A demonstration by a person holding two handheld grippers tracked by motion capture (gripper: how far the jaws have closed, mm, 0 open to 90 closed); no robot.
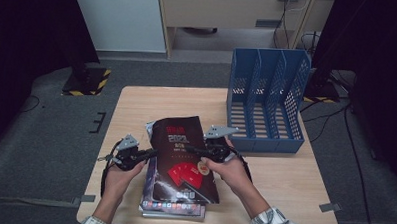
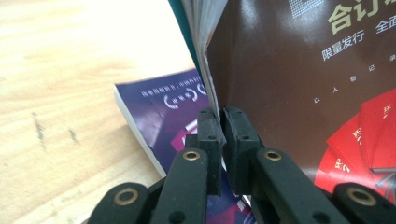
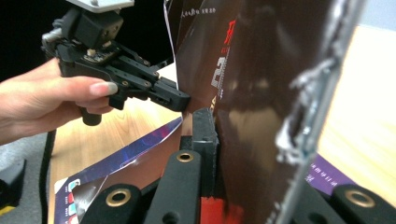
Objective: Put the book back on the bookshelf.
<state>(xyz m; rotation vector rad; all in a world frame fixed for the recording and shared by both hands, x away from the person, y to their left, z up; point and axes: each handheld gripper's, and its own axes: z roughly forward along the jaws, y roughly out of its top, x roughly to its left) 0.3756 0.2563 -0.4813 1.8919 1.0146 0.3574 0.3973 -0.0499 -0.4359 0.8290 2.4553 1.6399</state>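
Glossy dark-brown magazine (image 1: pixel 185 159), each edge pinched by left hand-held gripper (image 1: pixel 146 153); right hand-held gripper (image 1: pixel 195 151); wooden table (image 1: pixel 284 180)

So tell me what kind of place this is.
Probably an office or lab corner set up for recording. A small wooden table stands on grey carpet, bearing a blue file rack and magazines; cables trail across the floor.

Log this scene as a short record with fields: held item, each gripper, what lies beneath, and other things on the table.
held item: dark brown glossy magazine with red fans, lifted at both side edges
left gripper: shut on its left edge
right gripper: shut on its right edge
beneath: purple-covered book, flat on the wooden table
other: blue plastic three-slot file rack, standing at far right
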